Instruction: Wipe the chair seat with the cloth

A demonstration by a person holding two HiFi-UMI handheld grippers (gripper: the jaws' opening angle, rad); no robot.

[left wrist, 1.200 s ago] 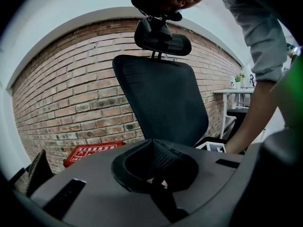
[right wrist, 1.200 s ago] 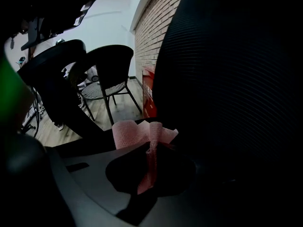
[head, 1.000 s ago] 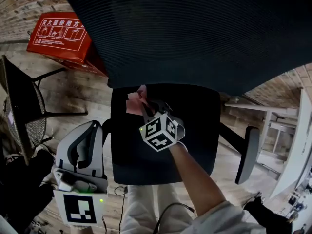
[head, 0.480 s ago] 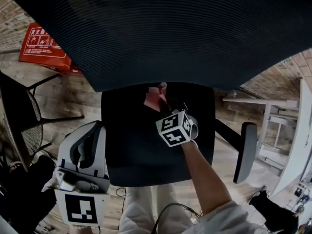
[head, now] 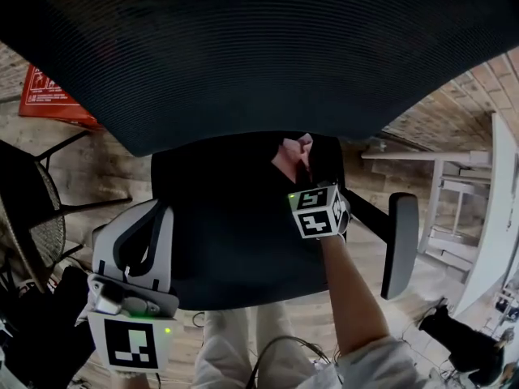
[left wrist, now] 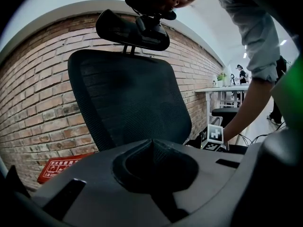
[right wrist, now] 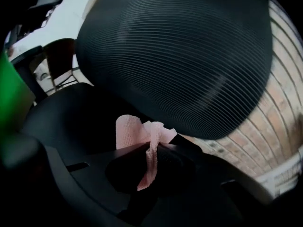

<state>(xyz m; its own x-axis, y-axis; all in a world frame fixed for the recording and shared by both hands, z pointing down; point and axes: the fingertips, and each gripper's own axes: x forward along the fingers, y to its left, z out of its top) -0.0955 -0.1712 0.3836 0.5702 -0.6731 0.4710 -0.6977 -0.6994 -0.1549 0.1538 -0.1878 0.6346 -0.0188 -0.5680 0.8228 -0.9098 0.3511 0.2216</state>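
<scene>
Right gripper (head: pixel 302 167) swept rightward along rear of chair seat (head: pixel 219 233), now near right rear corner under backrest (head: pixel 259 47). Fingers pinching pink cloth (right wrist: pixel 141 132). Wad juts ahead of tips toward backrest, likely so it drags on seat. Tail trails back between fingers. Left gripper (head: pixel 138 245) idle beside seat, fingers pressed together, empty.

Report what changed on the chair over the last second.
The right gripper carried the pink cloth rightward along the back of the chair seat, from its left part to its right part, under the backrest. It stayed shut on the cloth throughout. The left gripper stayed shut and empty, held off the seat's left front.
</scene>
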